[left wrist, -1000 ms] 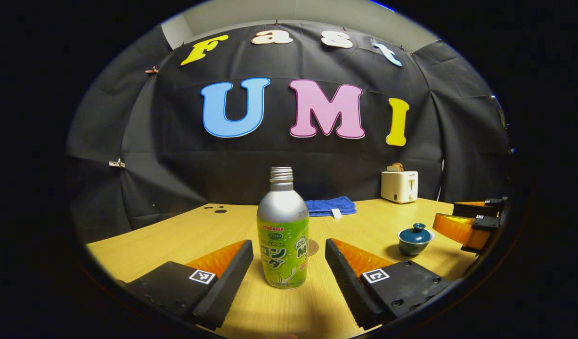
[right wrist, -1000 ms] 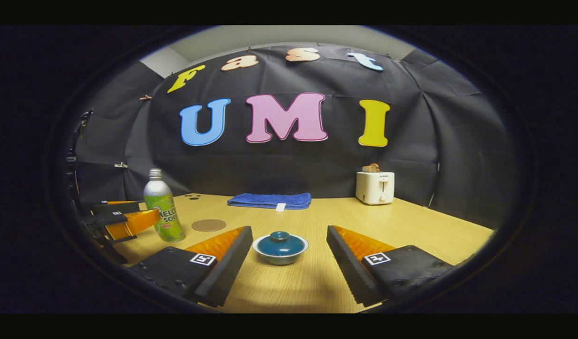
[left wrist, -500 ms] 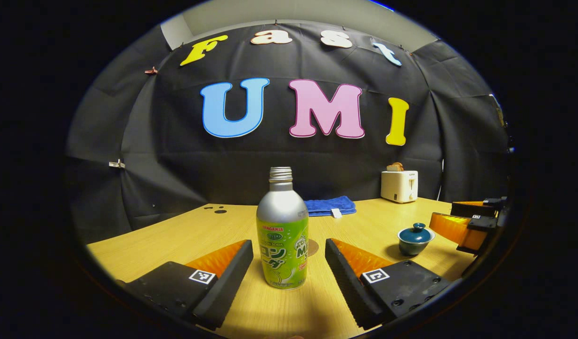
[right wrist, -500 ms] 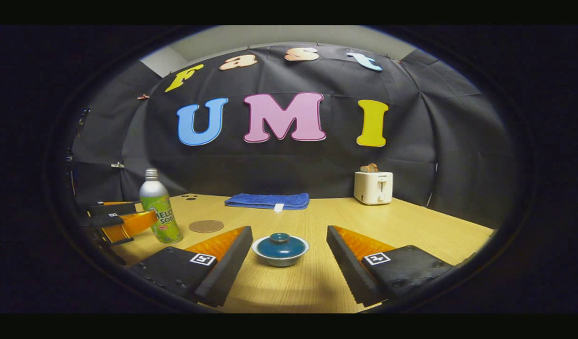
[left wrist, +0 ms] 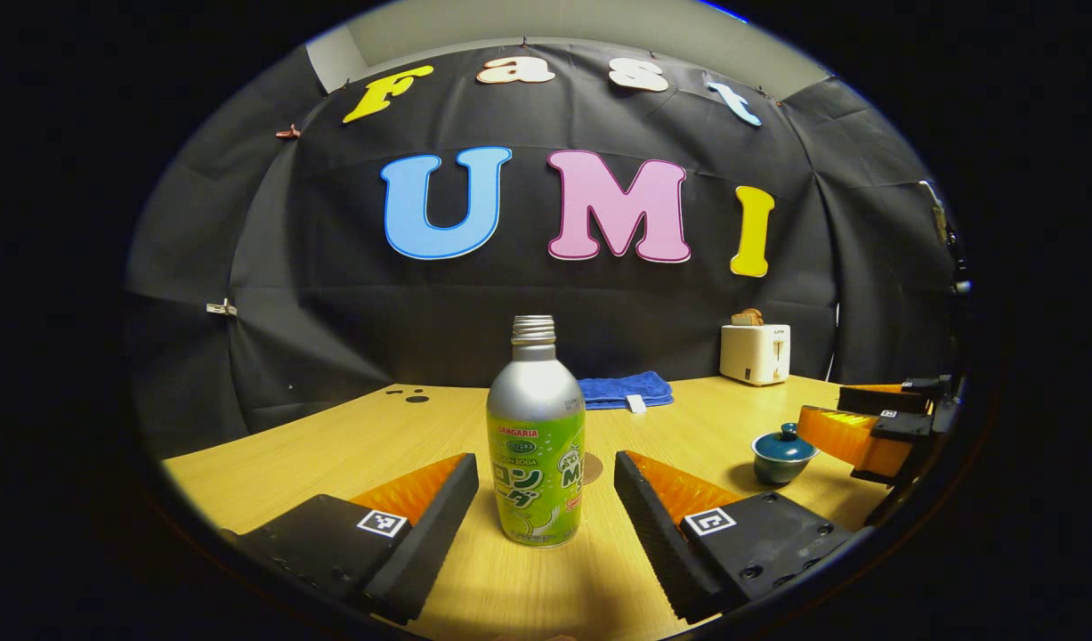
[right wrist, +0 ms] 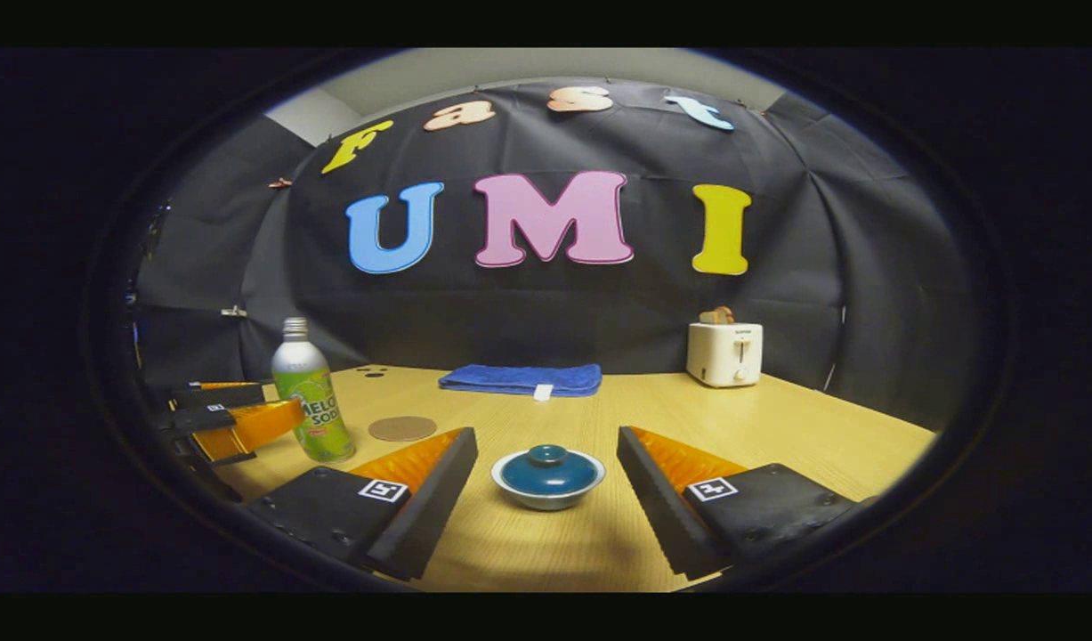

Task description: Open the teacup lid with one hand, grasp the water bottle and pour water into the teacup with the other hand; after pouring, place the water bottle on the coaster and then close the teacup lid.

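Teacup [right wrist: 548,477] sits lidded on the desk [right wrist: 804,427] between the right gripper [right wrist: 546,499]'s released fingers; the water bottle [left wrist: 535,445] stands between the left gripper [left wrist: 546,507]'s spread fingers. I'd centre on the lid knob [right wrist: 547,454] before pinching.

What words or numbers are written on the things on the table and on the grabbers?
Water bottle: its green label carries printed words, which I do not read out.
Toaster: a tiny line of print near its top, too small to read.
Blue towel: white tag, too small to read.
Left gripper and right gripper: square black-and-white code marks, no words.
Teacup, coaster: none.
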A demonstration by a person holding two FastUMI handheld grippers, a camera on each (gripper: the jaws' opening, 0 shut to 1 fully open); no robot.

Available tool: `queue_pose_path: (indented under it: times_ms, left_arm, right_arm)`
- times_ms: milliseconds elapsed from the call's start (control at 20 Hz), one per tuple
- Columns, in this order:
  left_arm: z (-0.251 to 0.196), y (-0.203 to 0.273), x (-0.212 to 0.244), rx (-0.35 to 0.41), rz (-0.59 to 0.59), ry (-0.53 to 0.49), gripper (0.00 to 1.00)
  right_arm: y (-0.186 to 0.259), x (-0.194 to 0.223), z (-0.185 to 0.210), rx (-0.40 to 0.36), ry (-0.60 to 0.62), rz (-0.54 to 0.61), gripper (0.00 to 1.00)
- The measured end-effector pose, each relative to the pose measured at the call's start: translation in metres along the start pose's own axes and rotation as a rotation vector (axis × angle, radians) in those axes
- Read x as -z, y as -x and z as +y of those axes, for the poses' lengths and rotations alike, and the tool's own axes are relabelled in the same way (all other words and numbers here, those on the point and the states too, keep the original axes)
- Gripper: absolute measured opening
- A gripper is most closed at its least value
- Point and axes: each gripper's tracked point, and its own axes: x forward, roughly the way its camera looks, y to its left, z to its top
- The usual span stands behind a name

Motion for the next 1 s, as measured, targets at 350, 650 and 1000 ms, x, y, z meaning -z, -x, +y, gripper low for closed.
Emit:
queue_pose_path:
  times_ms: [350, 650, 1000]
  left_arm:
    - [0.003, -0.001, 0.001, -0.02, 0.002, 0.003, 0.97]
    - [0.003, -0.001, 0.001, -0.022, 0.001, 0.002, 0.97]
    - [0.003, -0.002, 0.001, -0.022, 0.001, 0.002, 0.97]
  right_arm:
    - [-0.025, 0.017, -0.004, -0.001, 0.002, 0.121, 0.97]
    - [-0.04, 0.029, -0.002, -0.004, 0.003, 0.189, 0.73]
    - [-0.048, 0.032, 0.0, -0.019, 0.009, 0.226, 0.52]
